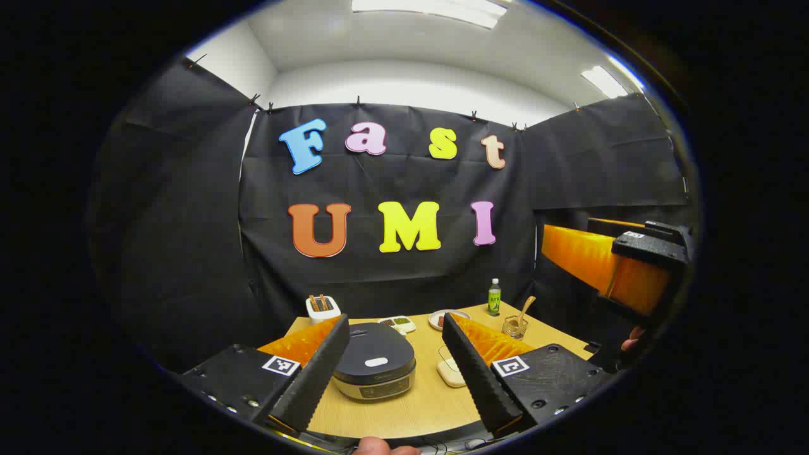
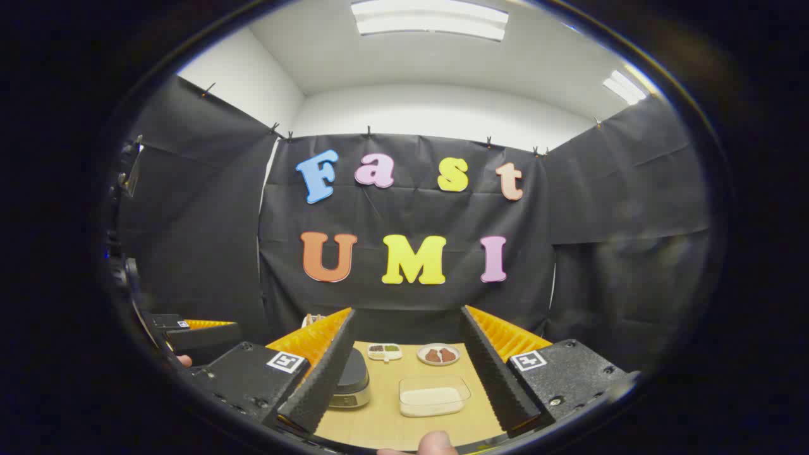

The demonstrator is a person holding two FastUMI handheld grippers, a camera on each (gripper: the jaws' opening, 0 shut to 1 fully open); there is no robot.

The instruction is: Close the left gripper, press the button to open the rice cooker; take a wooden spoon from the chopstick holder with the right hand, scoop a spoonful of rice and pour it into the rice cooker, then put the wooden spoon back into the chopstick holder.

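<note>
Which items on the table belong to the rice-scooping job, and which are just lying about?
Job: rice cooker, wooden spoon, chopstick holder, rice container.

Lying about: green bottle, plate, divided snack tray, white toaster.

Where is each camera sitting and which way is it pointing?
Left gripper view: rides the left gripper, open, facing across the table at the closed rice cooker and wooden spoon; the right gripper shows at right.
Right gripper view: rides the right gripper, open, facing the rice container.
Shared: rice cooker, table.
</note>
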